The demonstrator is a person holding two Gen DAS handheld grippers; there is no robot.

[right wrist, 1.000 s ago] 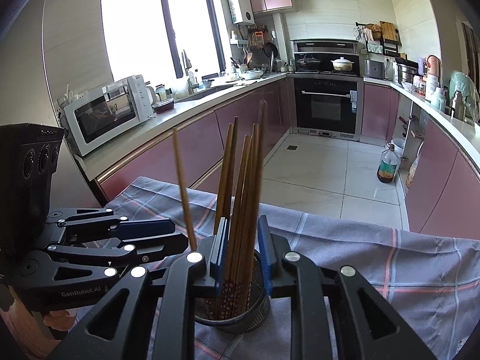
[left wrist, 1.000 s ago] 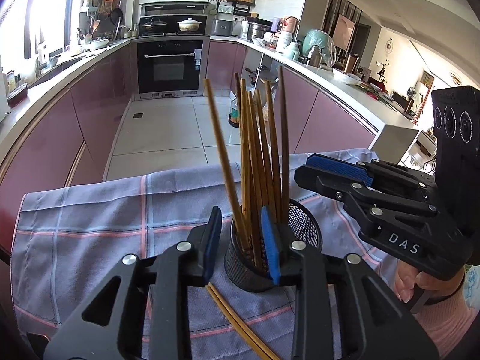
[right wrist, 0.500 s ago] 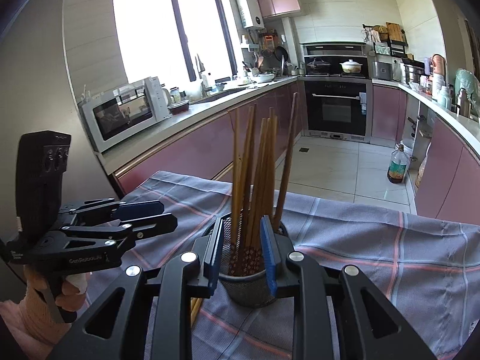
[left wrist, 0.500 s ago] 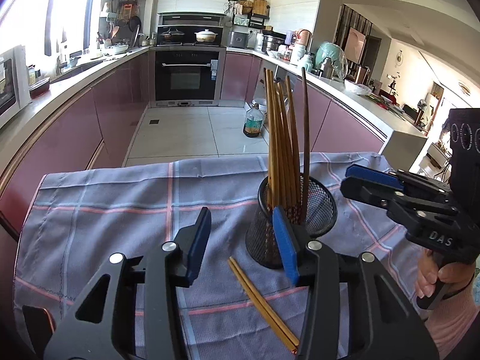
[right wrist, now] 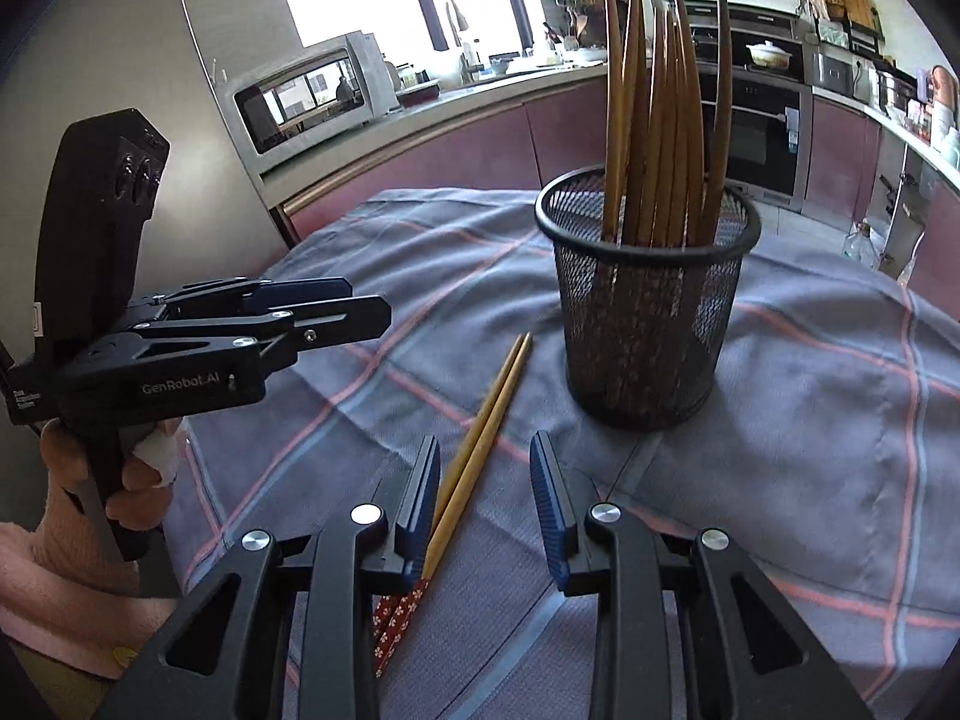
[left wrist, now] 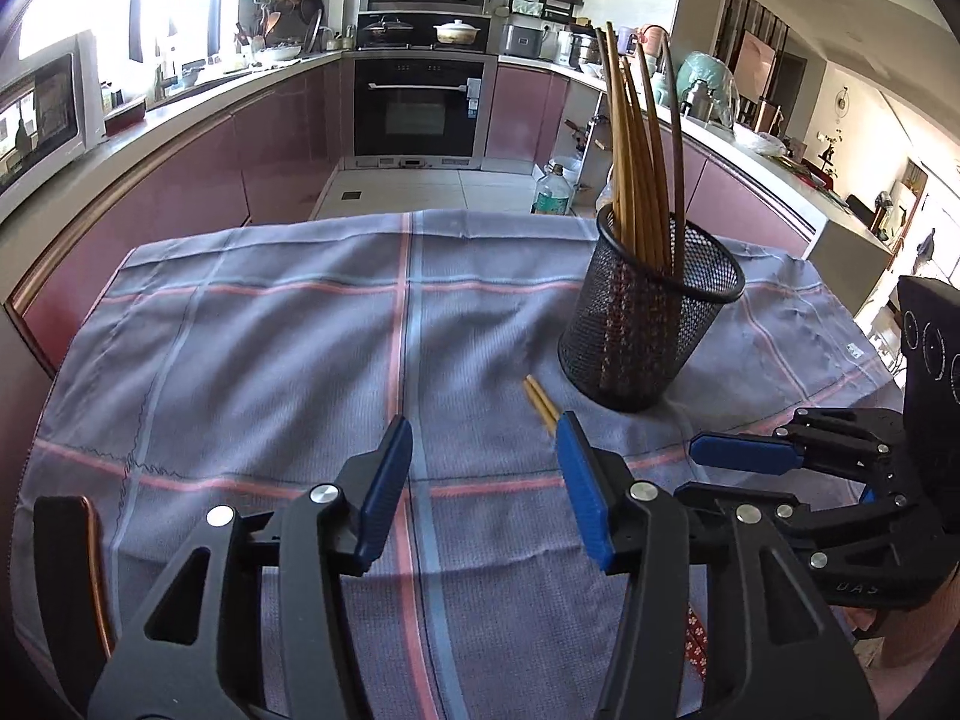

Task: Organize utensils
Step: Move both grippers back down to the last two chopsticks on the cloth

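Observation:
A black mesh holder (left wrist: 648, 306) (right wrist: 645, 312) stands upright on the checked cloth with several wooden chopsticks (left wrist: 639, 144) (right wrist: 660, 114) standing in it. A loose pair of chopsticks (right wrist: 480, 444) (left wrist: 540, 402) with red patterned ends lies flat on the cloth near the holder. My left gripper (left wrist: 483, 489) is open and empty, hovering above the cloth short of the holder; it also shows in the right wrist view (right wrist: 360, 306). My right gripper (right wrist: 486, 504) is open and empty, its left finger beside the loose pair; it also shows in the left wrist view (left wrist: 720, 462).
The grey-blue checked cloth (left wrist: 270, 348) (right wrist: 840, 420) covers the table. A dark object with a copper edge (left wrist: 78, 570) sits at the cloth's near left. Behind lie kitchen counters, an oven (left wrist: 420, 108), a microwave (right wrist: 312, 96) and open floor.
Both grippers have pulled back from the holder and opened wider. The chopstick that stood apart in the holder now leans with the bundle. The loose pair has come into fuller view.

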